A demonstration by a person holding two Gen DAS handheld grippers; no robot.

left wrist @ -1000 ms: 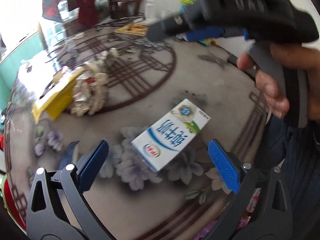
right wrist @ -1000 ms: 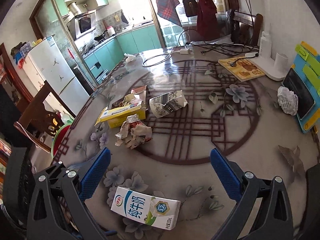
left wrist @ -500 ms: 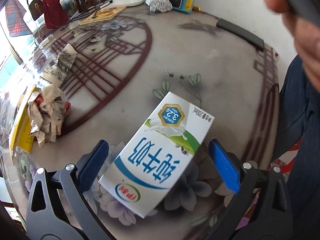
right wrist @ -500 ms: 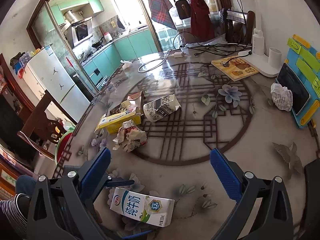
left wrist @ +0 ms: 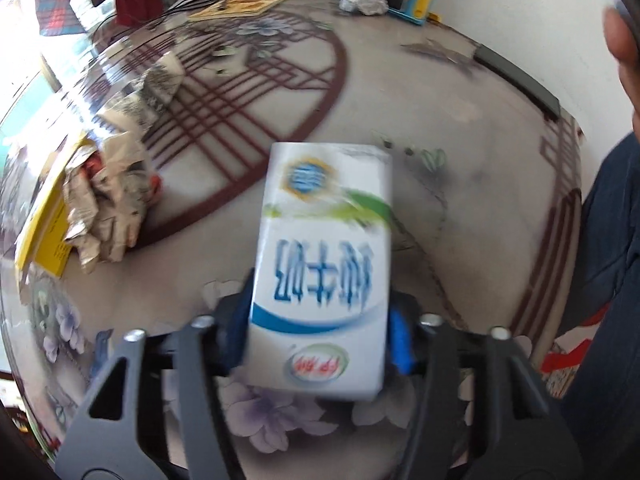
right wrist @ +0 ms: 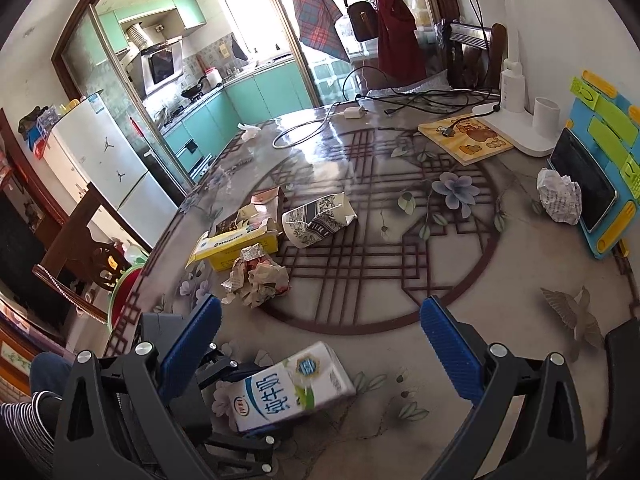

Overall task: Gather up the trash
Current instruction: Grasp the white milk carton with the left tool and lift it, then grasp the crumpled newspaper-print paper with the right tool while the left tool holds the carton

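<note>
Two blue ribbed pads of my left gripper (left wrist: 320, 330) are closing on the milk carton (left wrist: 326, 264), which sits between them – a smooth white box with blue print, blurred, its near end hiding most of both pads, so I cannot tell how firmly they press. It lies on the glossy patterned table (left wrist: 460, 128) at the near edge. My right gripper (right wrist: 320, 344) hangs above with fingers spread wide, nothing between them. Farther off lie crumpled paper (right wrist: 258, 280), a yellow cardboard box (right wrist: 236, 246) – partly behind that wad – and a crushed printed carton (right wrist: 316, 220).
</note>
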